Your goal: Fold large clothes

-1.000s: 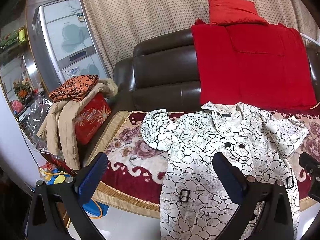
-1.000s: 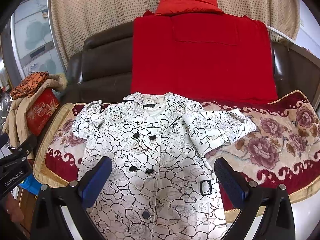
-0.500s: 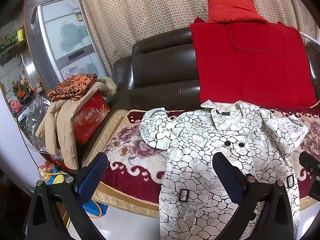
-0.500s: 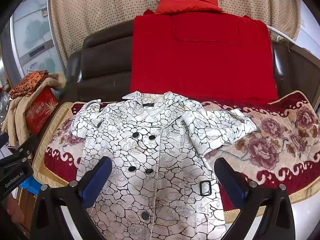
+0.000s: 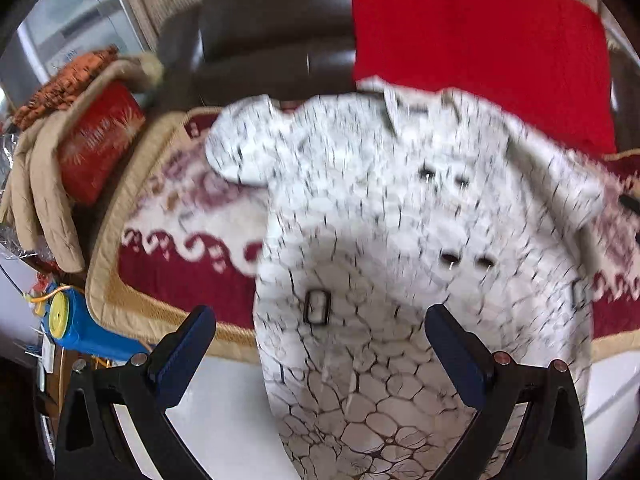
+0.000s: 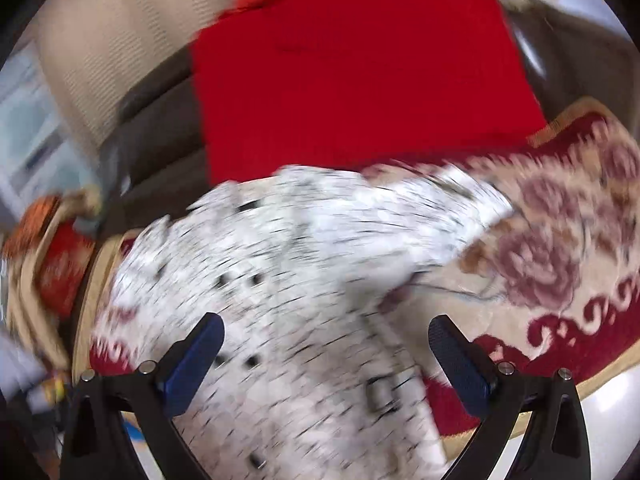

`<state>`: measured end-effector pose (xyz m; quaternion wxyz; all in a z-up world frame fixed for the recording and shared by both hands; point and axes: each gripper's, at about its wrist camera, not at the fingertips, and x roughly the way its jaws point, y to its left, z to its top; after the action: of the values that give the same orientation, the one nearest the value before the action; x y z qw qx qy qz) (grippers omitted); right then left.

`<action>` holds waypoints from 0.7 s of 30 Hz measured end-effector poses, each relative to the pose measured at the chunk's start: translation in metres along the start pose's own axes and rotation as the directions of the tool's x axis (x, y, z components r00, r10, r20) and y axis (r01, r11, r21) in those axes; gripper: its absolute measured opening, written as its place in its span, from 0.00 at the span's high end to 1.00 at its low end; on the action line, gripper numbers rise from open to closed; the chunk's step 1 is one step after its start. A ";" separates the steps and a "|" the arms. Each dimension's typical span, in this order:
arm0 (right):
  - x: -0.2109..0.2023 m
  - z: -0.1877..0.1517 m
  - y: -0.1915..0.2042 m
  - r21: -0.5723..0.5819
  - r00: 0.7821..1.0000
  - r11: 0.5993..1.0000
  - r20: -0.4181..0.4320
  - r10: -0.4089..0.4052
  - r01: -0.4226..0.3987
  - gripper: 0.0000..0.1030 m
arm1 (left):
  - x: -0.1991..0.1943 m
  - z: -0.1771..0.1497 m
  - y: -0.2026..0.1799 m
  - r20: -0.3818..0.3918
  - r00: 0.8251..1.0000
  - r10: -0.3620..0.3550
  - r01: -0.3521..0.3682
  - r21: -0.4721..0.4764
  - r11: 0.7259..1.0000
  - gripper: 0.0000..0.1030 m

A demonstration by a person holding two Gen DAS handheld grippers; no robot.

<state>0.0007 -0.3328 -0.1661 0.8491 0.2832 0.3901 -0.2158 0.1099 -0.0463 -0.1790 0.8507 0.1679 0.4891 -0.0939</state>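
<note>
Left wrist — fingers (image 5: 188, 344) wide, seemingly empty.

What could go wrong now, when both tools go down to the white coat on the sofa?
1. The coat's hem hangs over the sofa cover's edge, so pulling may slide it to the floor.
2. Both views are blurred, so the open left tool and right tool may miss the fabric or catch a belt buckle.
</note>
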 end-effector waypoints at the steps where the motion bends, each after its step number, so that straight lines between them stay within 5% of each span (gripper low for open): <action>1: 0.011 0.005 -0.016 0.039 1.000 0.999 -0.007 0.003 -0.003 0.00 | 0.006 -0.003 -0.004 -0.018 1.000 -0.001 0.001 0.007 1.000 0.00; 7: 0.071 0.040 -0.102 0.329 0.995 0.939 -0.004 0.102 -0.095 0.00 | 0.006 -0.004 -0.022 -0.019 0.996 -0.087 0.087 0.033 0.996 0.00; 15: 0.143 0.066 -0.170 0.665 0.965 0.710 0.062 0.254 -0.230 0.12 | 0.008 0.010 -0.043 0.021 0.973 -0.229 0.227 0.080 0.971 0.00; 18: 0.167 0.075 -0.178 0.707 0.964 0.674 0.045 0.261 -0.215 0.35 | 0.011 0.012 -0.041 0.042 0.971 -0.236 0.231 0.100 0.968 0.00; 21: 0.174 0.088 -0.171 0.676 0.965 0.705 0.038 0.261 -0.217 0.73 | 0.019 0.013 -0.032 0.054 0.978 -0.203 0.197 0.101 0.975 0.00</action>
<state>0.0525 -0.5431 -0.3095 0.6970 0.6256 0.2710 -0.2220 0.1197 -0.0812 -0.1959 0.8432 0.1552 0.4711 -0.2074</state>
